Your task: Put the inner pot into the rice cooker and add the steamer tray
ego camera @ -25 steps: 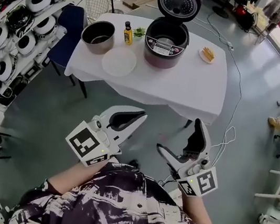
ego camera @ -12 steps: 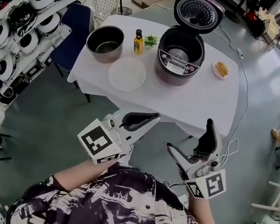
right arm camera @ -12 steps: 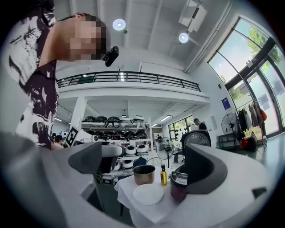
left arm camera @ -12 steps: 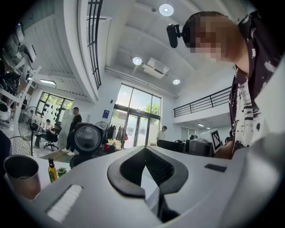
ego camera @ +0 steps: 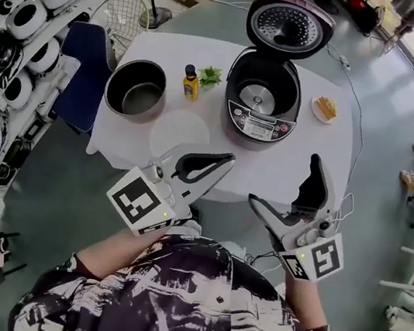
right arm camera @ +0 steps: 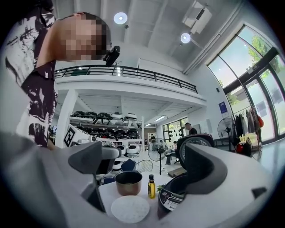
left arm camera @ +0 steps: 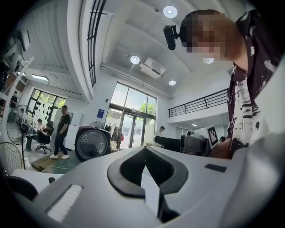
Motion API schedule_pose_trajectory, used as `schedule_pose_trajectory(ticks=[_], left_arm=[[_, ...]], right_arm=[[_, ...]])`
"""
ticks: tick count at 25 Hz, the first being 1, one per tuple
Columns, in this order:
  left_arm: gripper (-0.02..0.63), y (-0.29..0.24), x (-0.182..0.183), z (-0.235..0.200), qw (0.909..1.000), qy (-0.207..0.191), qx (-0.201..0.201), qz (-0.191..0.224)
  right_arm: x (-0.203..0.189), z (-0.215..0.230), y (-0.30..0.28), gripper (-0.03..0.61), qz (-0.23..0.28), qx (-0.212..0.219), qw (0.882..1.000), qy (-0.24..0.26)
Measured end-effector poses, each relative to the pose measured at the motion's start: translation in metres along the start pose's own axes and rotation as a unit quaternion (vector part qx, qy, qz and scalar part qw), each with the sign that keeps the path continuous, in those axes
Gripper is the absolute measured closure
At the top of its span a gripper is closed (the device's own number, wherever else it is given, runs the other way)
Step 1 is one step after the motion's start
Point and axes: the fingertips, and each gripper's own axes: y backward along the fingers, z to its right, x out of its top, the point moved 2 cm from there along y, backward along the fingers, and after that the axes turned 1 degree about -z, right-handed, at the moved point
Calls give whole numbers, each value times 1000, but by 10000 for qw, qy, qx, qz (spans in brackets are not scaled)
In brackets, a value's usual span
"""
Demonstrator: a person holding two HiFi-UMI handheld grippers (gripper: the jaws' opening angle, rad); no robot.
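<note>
The dark metal inner pot [ego camera: 136, 88] stands empty on the left of the white-clothed table [ego camera: 303, 157]. The open rice cooker [ego camera: 261, 103], its lid [ego camera: 289, 25] raised, sits at the middle right. A white round steamer tray [ego camera: 180, 131] lies flat in front of the pot. My left gripper [ego camera: 228, 159] is shut and empty, hovering over the table's near edge beside the tray. My right gripper [ego camera: 284, 181] stands open and empty before the cooker. The right gripper view shows the pot [right arm camera: 129, 182], the tray [right arm camera: 129, 208] and the cooker [right arm camera: 178, 191] between its fingers [right arm camera: 91, 158].
A yellow bottle [ego camera: 192, 82] and some greens [ego camera: 210, 76] stand between pot and cooker. A plate of food [ego camera: 326, 108] is right of the cooker. Shelves of rice cookers [ego camera: 23, 20], a blue chair [ego camera: 83, 61] and a fan [ego camera: 131, 10] line the left; a cable [ego camera: 343, 199] trails right.
The table has come nearer in view, as I have moved toward it. Both grippers are now at its near edge. Their jaws have not changed.
</note>
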Motion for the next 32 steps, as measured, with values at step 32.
schedule_pose_trajectory(ticks=[32], left_arm=[[609,-76,17,-118,9921,-102,1251,42]], right_arm=[[-13,112,-98,46,-125,1198,9920,-365]])
